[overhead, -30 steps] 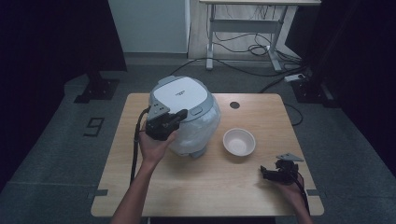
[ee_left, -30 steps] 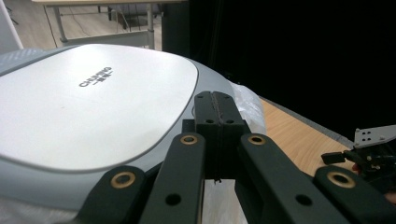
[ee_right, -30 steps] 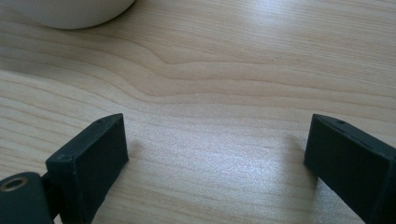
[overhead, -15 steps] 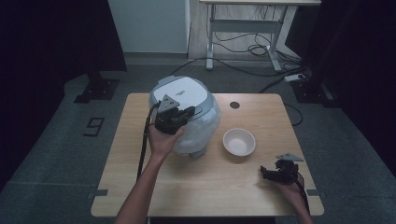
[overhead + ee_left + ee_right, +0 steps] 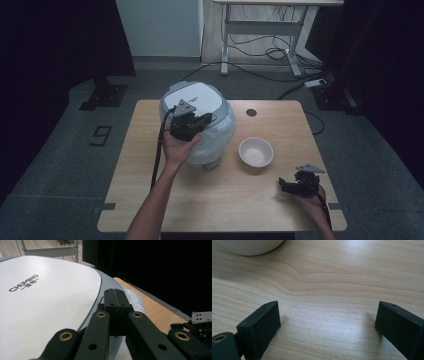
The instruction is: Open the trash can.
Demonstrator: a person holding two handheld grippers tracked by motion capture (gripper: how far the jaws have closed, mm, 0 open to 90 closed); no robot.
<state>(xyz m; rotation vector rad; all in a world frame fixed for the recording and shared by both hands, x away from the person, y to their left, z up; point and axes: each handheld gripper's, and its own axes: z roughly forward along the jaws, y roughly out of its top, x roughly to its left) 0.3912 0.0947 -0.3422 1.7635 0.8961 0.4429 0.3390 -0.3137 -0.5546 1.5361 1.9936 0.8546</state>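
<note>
A rice cooker with a white lid stands at the back left of the wooden table; its body looks wrapped in clear plastic. My left gripper hovers over the cooker's front, jaws shut with nothing between them. In the left gripper view, the closed fingertips sit just above the edge of the lid, which bears the word CHUMING. My right gripper rests low near the table's front right corner. Its jaws stand wide open over bare wood. A white bowl sits between the cooker and the right gripper.
The bowl's rim is just ahead of the right gripper. A round cable hole is at the back of the table. A desk frame and floor cables lie beyond the table.
The left gripper has slid to the right across the front of the cooker's lid. The right gripper has stayed put.
</note>
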